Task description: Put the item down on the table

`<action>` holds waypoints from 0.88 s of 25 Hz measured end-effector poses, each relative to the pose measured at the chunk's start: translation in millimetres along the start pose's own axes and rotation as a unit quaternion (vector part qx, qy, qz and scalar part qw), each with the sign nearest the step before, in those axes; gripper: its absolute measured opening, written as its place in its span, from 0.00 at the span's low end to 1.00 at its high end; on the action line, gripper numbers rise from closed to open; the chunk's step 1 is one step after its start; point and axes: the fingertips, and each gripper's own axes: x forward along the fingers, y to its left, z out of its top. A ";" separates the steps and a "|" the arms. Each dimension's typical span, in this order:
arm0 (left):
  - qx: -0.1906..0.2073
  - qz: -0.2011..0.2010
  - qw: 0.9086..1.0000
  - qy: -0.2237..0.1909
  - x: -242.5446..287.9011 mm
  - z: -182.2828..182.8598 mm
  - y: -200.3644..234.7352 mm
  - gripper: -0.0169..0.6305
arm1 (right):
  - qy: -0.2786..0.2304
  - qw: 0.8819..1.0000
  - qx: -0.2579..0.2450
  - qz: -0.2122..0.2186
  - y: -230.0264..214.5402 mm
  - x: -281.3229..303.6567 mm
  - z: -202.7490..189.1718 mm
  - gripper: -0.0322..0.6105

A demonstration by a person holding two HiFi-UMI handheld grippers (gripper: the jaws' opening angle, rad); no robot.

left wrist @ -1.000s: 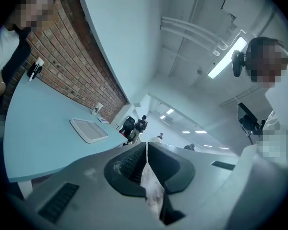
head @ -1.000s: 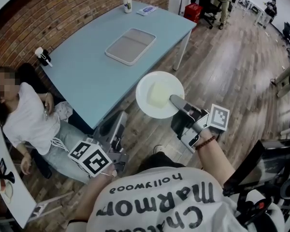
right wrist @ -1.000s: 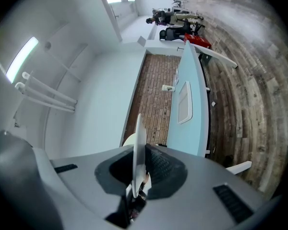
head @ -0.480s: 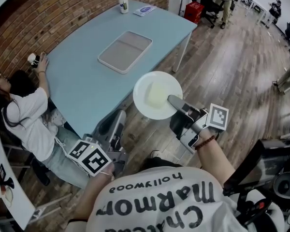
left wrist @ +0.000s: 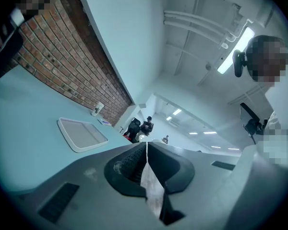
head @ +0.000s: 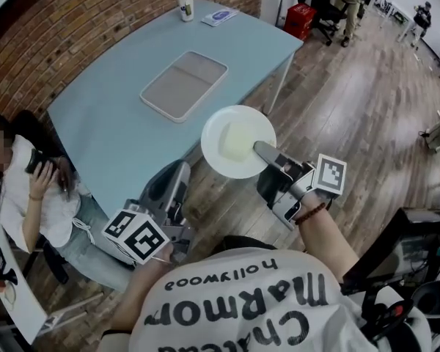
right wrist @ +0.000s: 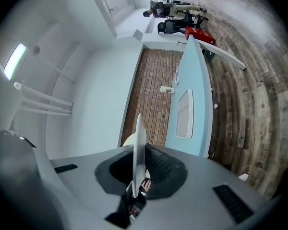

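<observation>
Left tongs [head: 177, 174]: closed, empty, by the worktop's [head: 110, 123] near corner | worktop: grey tray [head: 183, 85] mid-surface, cup [head: 184, 4] at far end | right tongs [head: 259, 149]: clamped on the rim of a white plate [head: 213, 154] carrying a pale block [head: 237, 141], in the air over the wooden floor [head: 367, 108], just off the worktop's edge.

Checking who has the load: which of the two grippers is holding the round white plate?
The right gripper: its jaws clamp the rim of the round white plate, while the left gripper is shut with nothing in it.
</observation>
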 end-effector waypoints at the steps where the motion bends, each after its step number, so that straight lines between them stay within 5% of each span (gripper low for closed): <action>1: 0.000 0.003 1.000 0.000 3.5 -0.4 2.3 0.05 | 0.003 1.000 0.002 0.000 -2.2 2.5 3.3 0.09; 22: 0.005 0.029 1.000 0.000 24.3 -1.8 24.7 0.05 | 0.025 0.999 0.027 0.006 -26.6 26.2 24.7 0.09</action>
